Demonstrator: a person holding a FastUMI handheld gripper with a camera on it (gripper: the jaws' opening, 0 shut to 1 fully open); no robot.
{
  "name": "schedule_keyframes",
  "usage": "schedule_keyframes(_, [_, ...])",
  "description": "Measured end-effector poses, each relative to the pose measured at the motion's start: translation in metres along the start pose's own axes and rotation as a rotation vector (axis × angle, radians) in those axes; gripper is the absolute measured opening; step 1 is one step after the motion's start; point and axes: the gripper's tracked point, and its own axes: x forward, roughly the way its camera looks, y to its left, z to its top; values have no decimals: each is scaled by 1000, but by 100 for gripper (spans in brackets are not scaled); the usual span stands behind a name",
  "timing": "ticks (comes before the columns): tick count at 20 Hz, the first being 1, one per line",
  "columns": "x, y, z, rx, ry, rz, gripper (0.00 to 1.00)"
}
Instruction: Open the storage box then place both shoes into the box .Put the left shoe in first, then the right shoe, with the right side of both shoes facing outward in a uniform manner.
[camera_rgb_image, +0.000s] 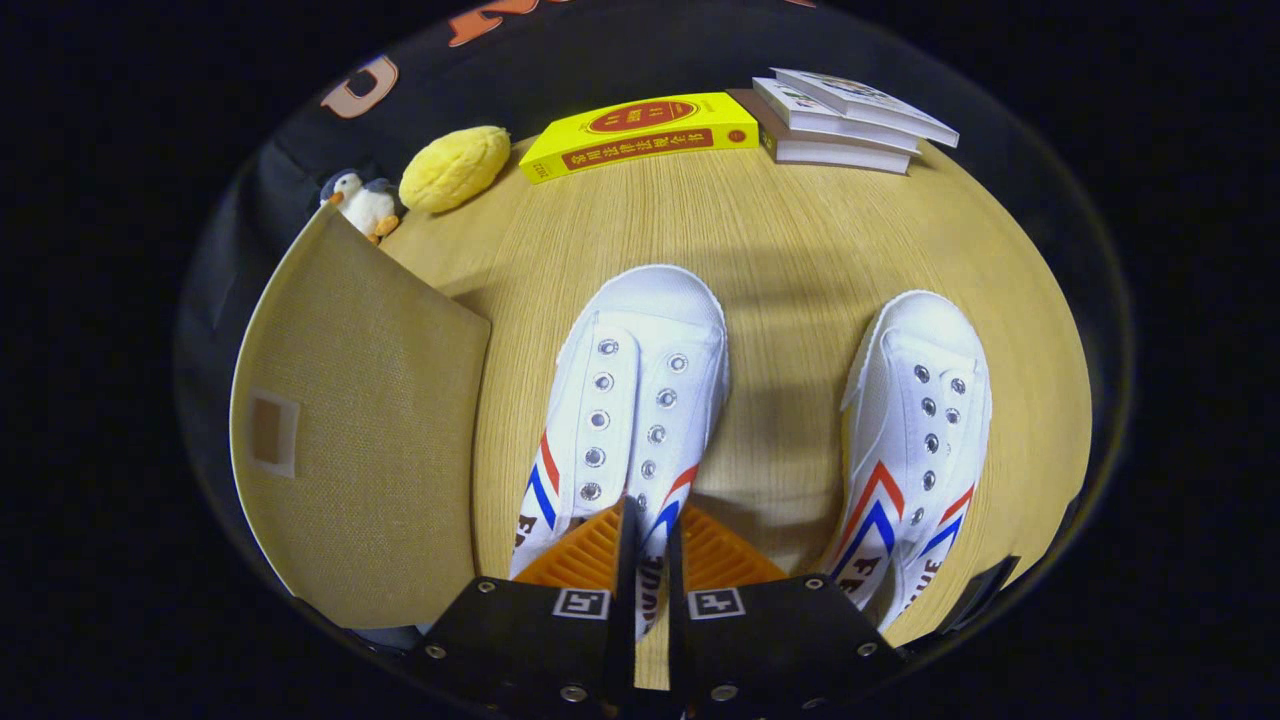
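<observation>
Two white canvas shoes with red and blue chevrons stand on the wooden table (790, 230), toes pointing away from me. My gripper (650, 522) is over the heel end of the left-hand shoe (640, 380). Its orange fingers (585, 555) are nearly together, and the shoe's right side wall runs between them, so they are shut on it. The right-hand shoe (925, 420) stands apart, beyond and to the right of the fingers. To the left of the held shoe, the tan fabric flap of the storage box (360, 430) stands raised, with a small fastening patch on it. The box's inside is hidden.
At the table's far edge lie a yellow book (640, 135) and a stack of white books (840, 120). A yellow sponge-like lump (455, 168) and a small plush penguin (362, 205) sit behind the box flap. Bare table lies between the shoes and the books.
</observation>
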Motion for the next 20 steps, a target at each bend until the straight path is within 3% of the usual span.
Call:
schedule_keyframes(1, [0,-1,0,40,-29,23,6])
schedule_keyframes(4, [-4,-2,0,223,-82,107,0])
schedule_keyframes(12, [-49,18,39,295,-203,211,0])
schedule_keyframes(16, [-94,38,63,274,-287,241,0])
schedule_keyframes(20, [-147,78,87,289,-378,328,0])
